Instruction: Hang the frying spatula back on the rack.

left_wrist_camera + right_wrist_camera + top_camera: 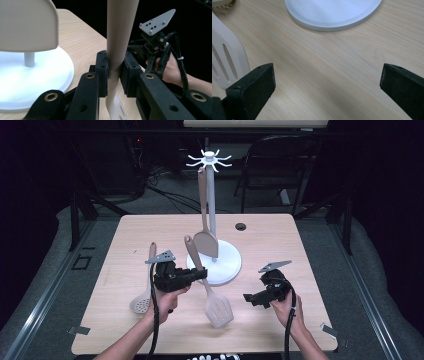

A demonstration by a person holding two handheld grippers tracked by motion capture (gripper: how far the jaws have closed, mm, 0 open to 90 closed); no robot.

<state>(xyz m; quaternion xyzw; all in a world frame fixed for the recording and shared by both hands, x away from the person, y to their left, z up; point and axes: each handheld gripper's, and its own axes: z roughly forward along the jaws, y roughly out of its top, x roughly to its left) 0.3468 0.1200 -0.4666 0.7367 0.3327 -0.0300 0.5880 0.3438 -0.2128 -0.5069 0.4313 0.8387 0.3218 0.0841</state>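
While the left gripper [202, 274] clamps the handle of the beige slotted plastic turner [210, 292] partway up, the long handle leaves plenty of lever above and below the pads, so the turner could pivot in the grip. In the left gripper view both pads [103, 72] press the handle [120, 37] flat on each side, with the slotted blade hanging below the jaws. In the high view the blade sits low over the light wood table [280, 235], just in front of the white round base of the hook stand [227, 265].

Risks as I see them:
- The hang hole at the handle's tip has to meet one of the thin white hooks [210, 160] at the top of the stand. The grip is far from that tip, so a small wrist error becomes a big miss.
- The beige solid spatula [206, 240] already hangs on the stand, close to the held handle. A swing could knock it off or rock the stand.
- The base is light-looking; a push on the pole may tip it.

Pose: the left hand [167, 300] holds its gripper roughly level, pointing right toward the stand. The right gripper [254, 298] sits low, near the table's right front, pointing left at the blade, jaws spread wide and holding nothing; bare table lies between them in the right gripper view. A beige perforated skimmer [142, 302] lies flat left of the left hand, untouched.
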